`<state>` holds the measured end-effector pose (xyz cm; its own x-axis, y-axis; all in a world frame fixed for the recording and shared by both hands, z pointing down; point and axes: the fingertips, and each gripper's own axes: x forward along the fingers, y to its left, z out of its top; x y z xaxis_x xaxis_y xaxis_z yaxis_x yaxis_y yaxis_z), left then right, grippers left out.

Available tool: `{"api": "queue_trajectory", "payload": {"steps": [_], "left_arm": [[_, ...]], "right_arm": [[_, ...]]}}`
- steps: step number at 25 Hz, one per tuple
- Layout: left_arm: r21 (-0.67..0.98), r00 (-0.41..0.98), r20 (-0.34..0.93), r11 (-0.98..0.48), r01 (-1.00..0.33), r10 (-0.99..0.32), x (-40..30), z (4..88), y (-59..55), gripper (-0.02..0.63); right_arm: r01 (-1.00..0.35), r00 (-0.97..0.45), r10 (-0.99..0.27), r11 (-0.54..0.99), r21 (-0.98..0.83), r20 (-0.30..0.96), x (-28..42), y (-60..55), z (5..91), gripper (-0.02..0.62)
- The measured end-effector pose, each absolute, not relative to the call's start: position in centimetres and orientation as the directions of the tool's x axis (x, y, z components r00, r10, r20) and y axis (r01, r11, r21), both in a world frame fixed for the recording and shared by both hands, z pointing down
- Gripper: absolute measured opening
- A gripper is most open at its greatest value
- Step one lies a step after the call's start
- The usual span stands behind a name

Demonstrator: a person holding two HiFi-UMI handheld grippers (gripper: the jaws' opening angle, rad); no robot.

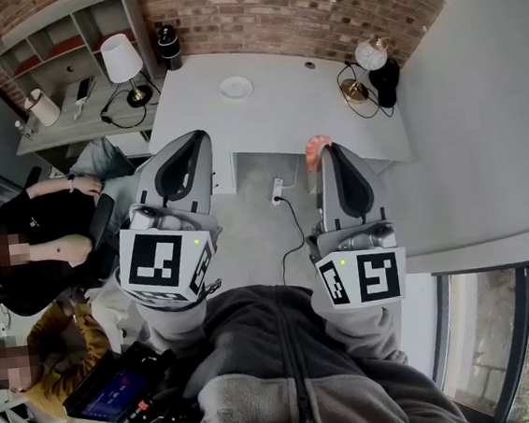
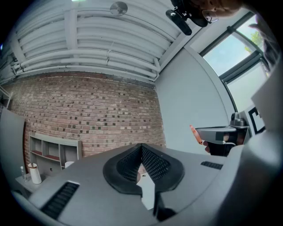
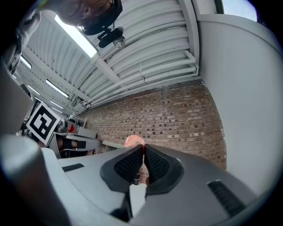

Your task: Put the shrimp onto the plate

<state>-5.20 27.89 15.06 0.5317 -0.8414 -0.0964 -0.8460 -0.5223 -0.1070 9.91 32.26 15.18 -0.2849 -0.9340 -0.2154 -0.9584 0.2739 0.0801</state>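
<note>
Head view: my right gripper (image 1: 327, 152) is clamped on the pink shrimp (image 1: 315, 150), held at its tip. My left gripper (image 1: 198, 140) is closed with nothing in it. The white plate (image 1: 236, 88) sits on the table (image 1: 329, 105), roughly ten-thirty from the shrimp.

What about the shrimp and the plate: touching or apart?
Apart. The head view shows the shrimp pinched in the right gripper, with bare table between it and the plate.
</note>
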Motion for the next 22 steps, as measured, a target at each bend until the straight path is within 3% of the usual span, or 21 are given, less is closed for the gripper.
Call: {"api": "queue_trajectory", "payload": {"steps": [22], "left_arm": [[-0.113,0.551,-0.062,-0.543,-0.832,-0.832,-3.7,15.9,27.8,0.005]], "right_arm": [[-0.955,-0.297,-0.932,0.293,0.05,-0.207,10.3,32.7,15.6,0.017]]}}
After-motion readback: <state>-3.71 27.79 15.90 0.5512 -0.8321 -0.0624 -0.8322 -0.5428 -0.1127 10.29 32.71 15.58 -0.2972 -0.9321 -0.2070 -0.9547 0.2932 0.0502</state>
